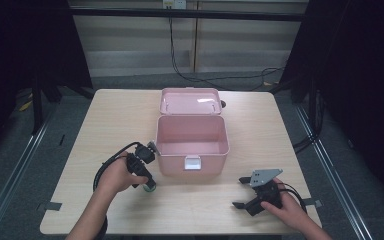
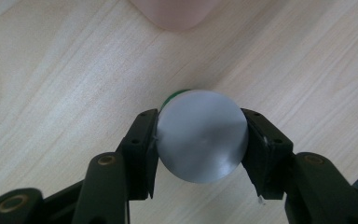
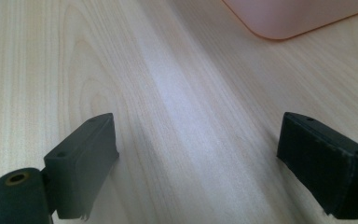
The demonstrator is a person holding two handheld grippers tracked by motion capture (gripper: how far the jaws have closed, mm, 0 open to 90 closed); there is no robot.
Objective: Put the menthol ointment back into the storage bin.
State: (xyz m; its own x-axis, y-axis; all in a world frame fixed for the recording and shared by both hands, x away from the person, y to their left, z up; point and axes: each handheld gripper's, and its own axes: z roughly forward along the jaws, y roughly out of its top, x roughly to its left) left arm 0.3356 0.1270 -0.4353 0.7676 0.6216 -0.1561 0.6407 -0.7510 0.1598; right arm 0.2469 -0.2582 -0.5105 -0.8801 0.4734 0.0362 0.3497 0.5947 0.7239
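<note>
1. Forearm and left hand (image 1: 114,176) are coming in from the bottom left of the high view, angling up toward the front left corner of the pink box (image 1: 192,142); the hand is wrapping the left gripper (image 1: 149,184), which is pointing down at the table (image 1: 110,120).
2. In the left gripper view, that gripper (image 2: 200,135) is clamping a small can (image 2: 200,135) between its two black jaws, one pad pressing each side, so it is holding the can rather than standing wide.
3. The can is showing a plain round silver end face with a thin green edge peeking out behind it; no label or writing is readable on it. It is sitting at the table just beside the box's front left corner.
4. The pink box is standing open mid-table, lid tilting back, a white latch (image 1: 192,162) hanging on its front wall; no writing is readable there either.
5. Right hand (image 1: 292,210) is resting near the table's front right edge, well apart from the box, gripping the right gripper (image 1: 240,192) with its grey three-cornered plate on top.
6. In the right gripper view, the right gripper (image 3: 196,154) is spreading its jaws wide over bare wood, holding nothing, with a pink corner of the box at the top.
</note>
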